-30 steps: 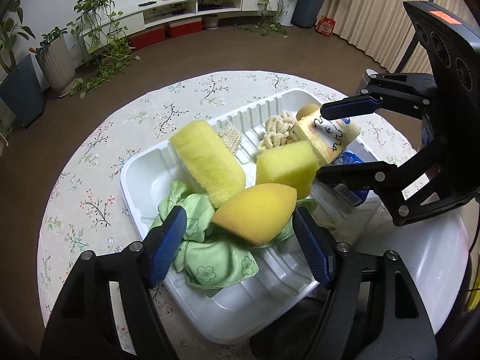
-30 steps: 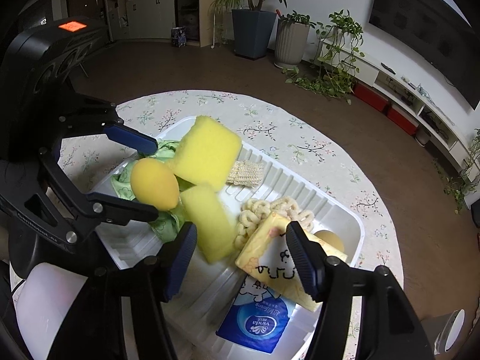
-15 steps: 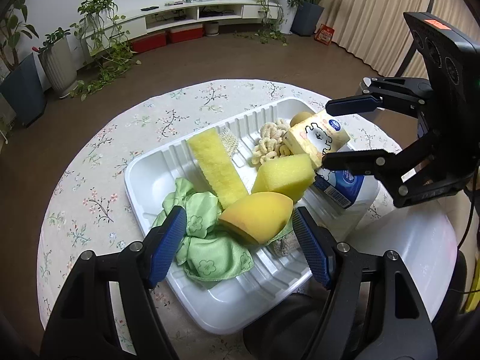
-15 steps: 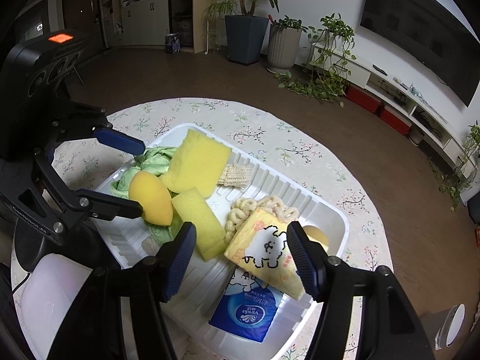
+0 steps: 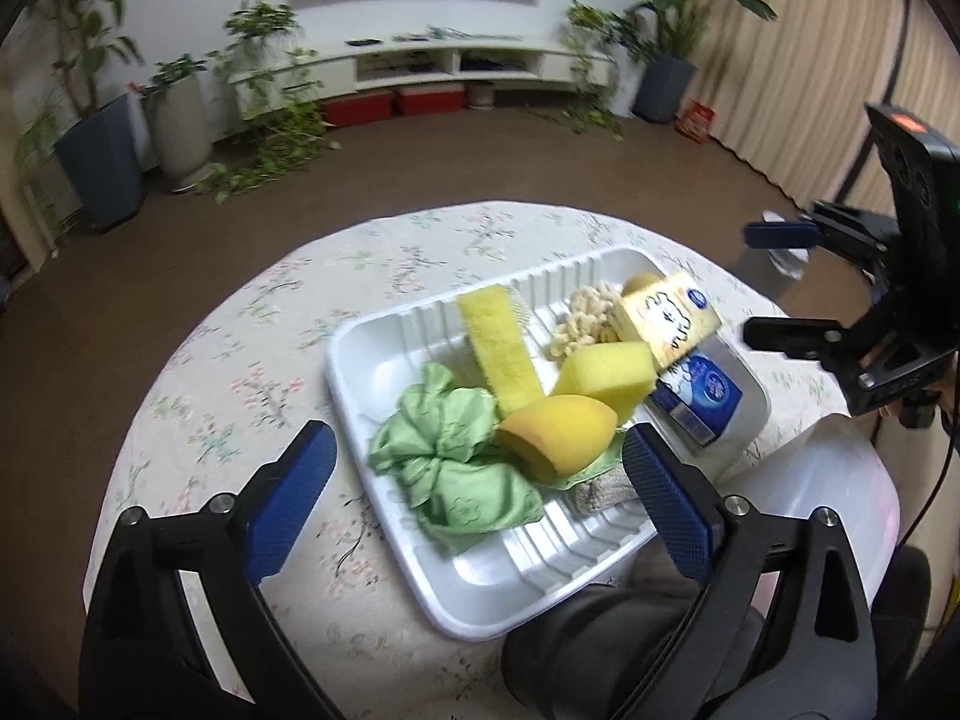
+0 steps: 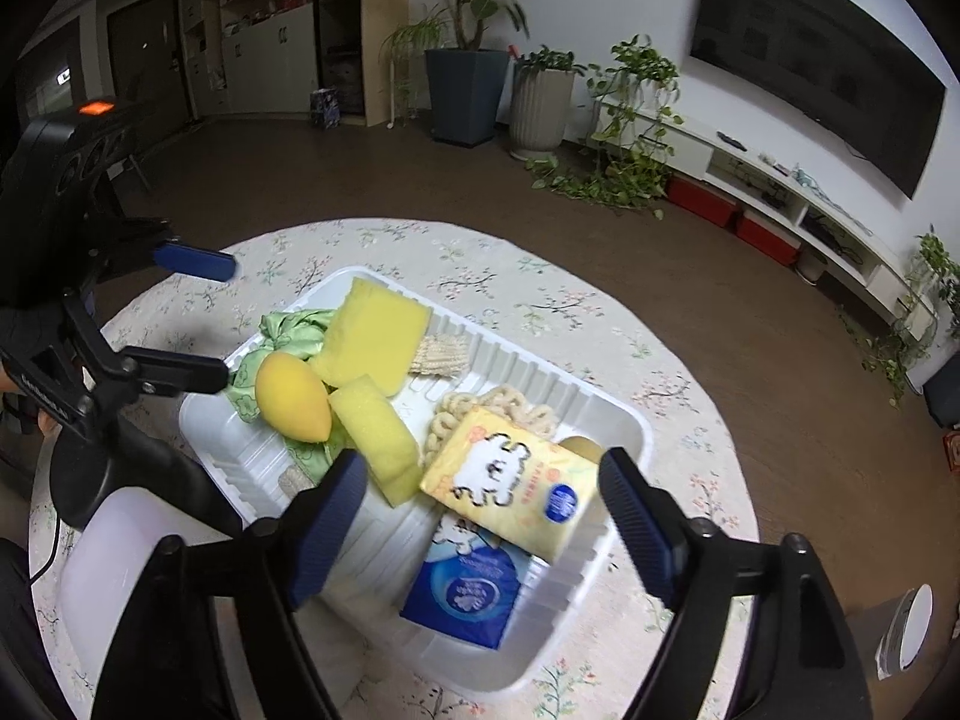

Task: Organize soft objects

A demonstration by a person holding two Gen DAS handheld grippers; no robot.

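Note:
A white ribbed tray (image 5: 384,360) holds a crumpled green cloth (image 5: 456,468), a mango-shaped yellow sponge (image 5: 558,432), a yellow sponge block (image 5: 606,369), a long yellow sponge (image 5: 498,348), pale loofah pieces (image 5: 582,324), a yellow tissue pack (image 6: 510,474) and a blue tissue pack (image 6: 468,588). My left gripper (image 5: 477,432) hovers above the cloth and mango sponge; its jaws are opening and hold nothing. My right gripper (image 6: 483,461) hangs over the tissue packs, its jaws also opening and holding nothing. Each gripper shows in the other's view: the right gripper (image 5: 750,285), the left gripper (image 6: 225,318).
The tray lies on a round table with a floral cloth (image 5: 240,372). A white rounded lid or stool (image 5: 828,498) sits at the near edge, beside a person's dark-clothed knee (image 5: 600,630). Potted plants and a low TV shelf stand far off across the brown floor.
Both grippers have drawn back and risen from the tray, which now looks smaller. Both pairs of jaws stand wider. The soft things stay in the tray.

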